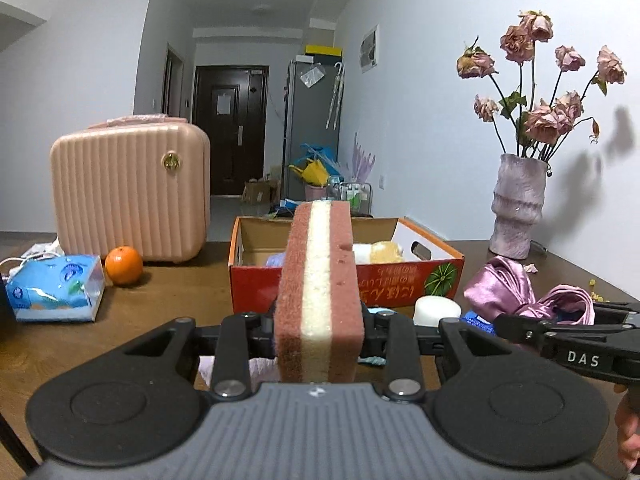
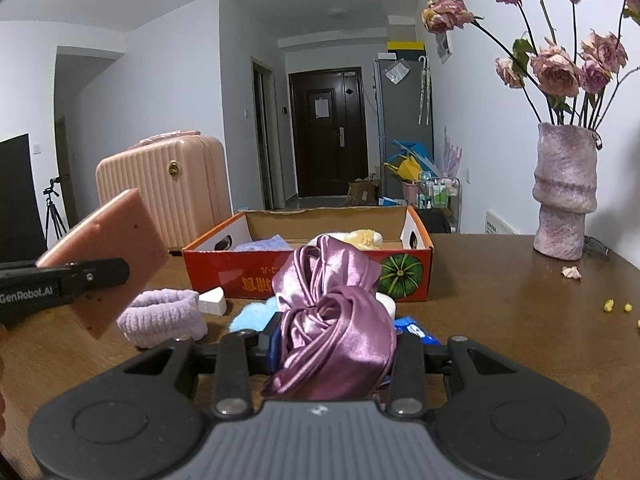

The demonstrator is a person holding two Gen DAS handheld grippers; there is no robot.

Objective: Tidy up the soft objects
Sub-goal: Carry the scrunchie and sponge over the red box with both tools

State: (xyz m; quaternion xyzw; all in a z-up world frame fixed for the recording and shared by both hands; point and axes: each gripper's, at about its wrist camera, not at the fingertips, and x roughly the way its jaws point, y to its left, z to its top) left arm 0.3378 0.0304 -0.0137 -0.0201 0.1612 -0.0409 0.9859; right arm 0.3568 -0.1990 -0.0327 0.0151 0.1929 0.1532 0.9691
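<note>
1. The left gripper (image 1: 318, 320) is clamped on a sponge (image 1: 318, 296), a block with reddish-brown outer layers and a pale yellow core; the sponge stands on edge between the jaws, raised above the brown table (image 1: 168, 296) and in line with the cardboard box (image 1: 348, 280).
2. The right gripper (image 2: 334, 344) is closed on a bunch of purple satin cloth (image 2: 336, 320); the folds bulge up between the jaws and hang down over the front of the tool.
3. The box sits open on the table just beyond both grippers; inside it lie a yellow plush item (image 2: 362, 238) and a pale blue cloth (image 2: 266, 245).
4. On the table before the box rest a lilac towelling band (image 2: 164, 316), a white block (image 2: 212, 301) and a fluffy blue item (image 2: 254, 316); the band and the white block lie near each other.
5. Off to the left stand a pink ribbed case (image 1: 132, 192), an orange (image 1: 124, 265) just in front of it, and a blue tissue pack (image 1: 54, 287).
6. At the right, against the wall, a mauve vase (image 1: 518, 204) holds dried pink roses (image 1: 536, 80).
</note>
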